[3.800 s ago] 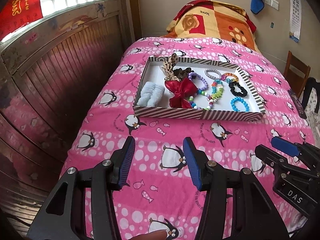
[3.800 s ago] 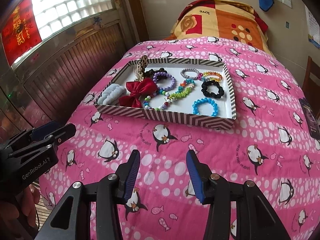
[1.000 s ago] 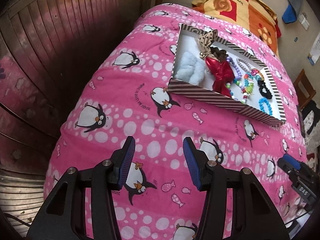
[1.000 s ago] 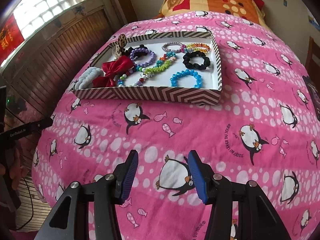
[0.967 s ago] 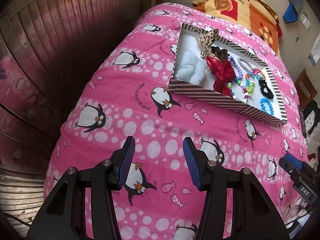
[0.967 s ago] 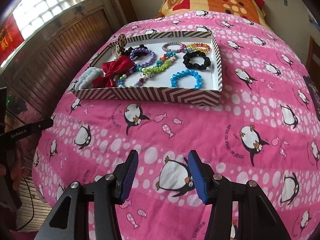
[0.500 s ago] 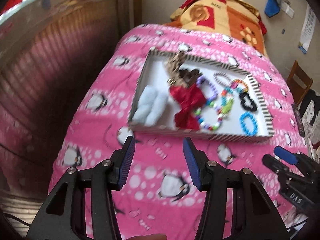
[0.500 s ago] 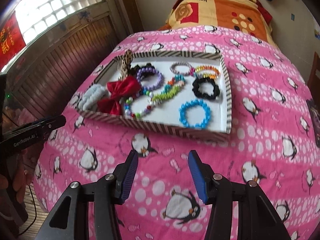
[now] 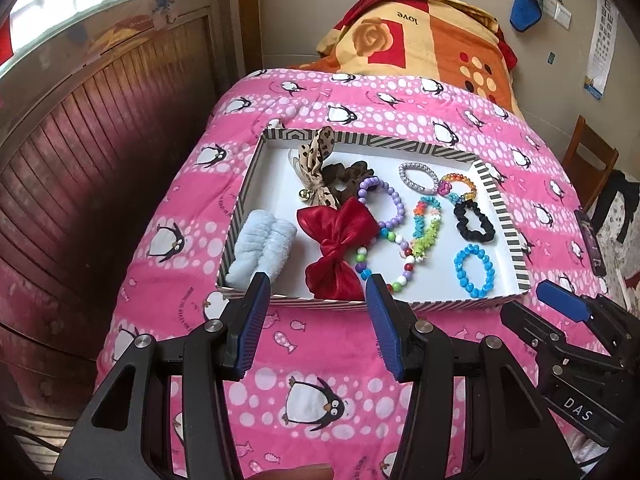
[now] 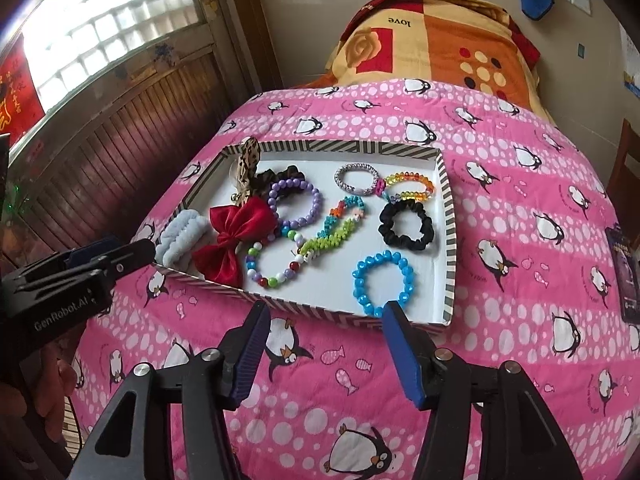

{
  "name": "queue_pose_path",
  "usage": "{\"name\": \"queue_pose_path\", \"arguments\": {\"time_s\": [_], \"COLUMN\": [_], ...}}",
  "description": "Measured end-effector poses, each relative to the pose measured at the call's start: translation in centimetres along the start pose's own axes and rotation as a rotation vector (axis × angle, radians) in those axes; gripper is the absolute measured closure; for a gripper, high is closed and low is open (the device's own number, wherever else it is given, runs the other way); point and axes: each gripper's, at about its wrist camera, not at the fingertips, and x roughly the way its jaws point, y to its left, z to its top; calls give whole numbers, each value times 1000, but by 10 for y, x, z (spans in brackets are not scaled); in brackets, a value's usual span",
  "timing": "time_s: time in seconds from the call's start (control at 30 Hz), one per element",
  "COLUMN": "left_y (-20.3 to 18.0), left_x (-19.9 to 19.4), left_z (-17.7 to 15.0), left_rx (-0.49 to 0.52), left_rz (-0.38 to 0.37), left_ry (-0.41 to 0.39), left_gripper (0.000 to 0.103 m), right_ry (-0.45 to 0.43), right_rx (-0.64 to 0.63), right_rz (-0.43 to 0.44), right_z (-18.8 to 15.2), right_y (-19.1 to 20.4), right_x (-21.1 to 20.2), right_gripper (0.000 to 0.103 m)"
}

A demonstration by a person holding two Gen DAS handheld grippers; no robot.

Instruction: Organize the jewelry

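Right wrist: striped tray (image 10: 449,240) holds bracelets (red bow (image 10: 236,236) too) — both grippers spread.

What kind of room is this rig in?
Most likely a home bedroom: a bed under a pink penguin quilt, a folded blanket at its head, and a wooden chair beside it.

Daylight pours through a glass-block window (image 10: 100,28) above dark wood panelling (image 9: 100,128); a pink penguin bedspread (image 9: 400,112) covers the bed, an orange folded blanket (image 10: 436,36) at its head, wooden chair (image 9: 588,156) against the beige wall (image 9: 560,64)
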Motion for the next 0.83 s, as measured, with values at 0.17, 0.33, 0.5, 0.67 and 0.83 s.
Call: {"name": "queue_pose_path", "arguments": {"time_s": [0.17, 0.33, 0.5, 0.67, 0.83], "left_y": [-3, -8, -13, -15, -18], "left_x": [1, 1, 1, 3, 3], "left_z": [1, 4, 7, 8, 5], "left_rx": [14, 29, 40, 49, 75], "left_rz": [8, 6, 5, 8, 11], "left_ry": [-4, -8, -15, -16, -31], "left_gripper": [54, 54, 54, 54, 54], "right_ry": [4, 3, -2, -2, -13], "right_rx": [0, 4, 7, 10, 29], "right_rz": [3, -4, -9, -9, -10], "right_z": [1, 3, 7, 8, 4], "right_y": [0, -1, -2, -4, -14], "right_x": [2, 3, 2, 2, 1], "right_gripper": [47, 47, 47, 47, 47]}}
